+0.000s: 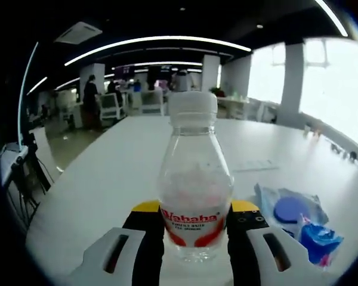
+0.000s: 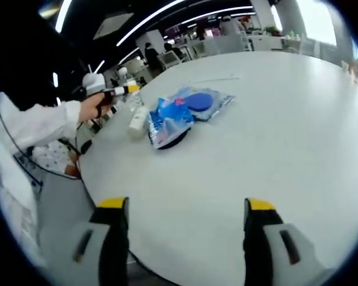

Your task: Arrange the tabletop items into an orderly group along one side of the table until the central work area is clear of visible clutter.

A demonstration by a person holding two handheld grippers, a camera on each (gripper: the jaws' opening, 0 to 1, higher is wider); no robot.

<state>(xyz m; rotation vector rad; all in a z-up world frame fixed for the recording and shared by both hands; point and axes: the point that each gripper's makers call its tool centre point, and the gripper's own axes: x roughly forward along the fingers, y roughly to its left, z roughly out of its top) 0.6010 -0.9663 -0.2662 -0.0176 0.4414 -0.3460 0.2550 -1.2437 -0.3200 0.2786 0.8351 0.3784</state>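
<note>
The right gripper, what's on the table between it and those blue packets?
Nothing: in the right gripper view, only bare white table lies between the open right gripper and the blue packets.

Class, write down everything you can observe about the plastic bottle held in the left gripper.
The bottle is clear plastic with a white screw cap and a red-and-white label low on its body. It stands upright on the white table, near its edge, clamped at label height between the left gripper jaws. It looks empty or nearly so. Blue packets lie beside it, apart.
</note>
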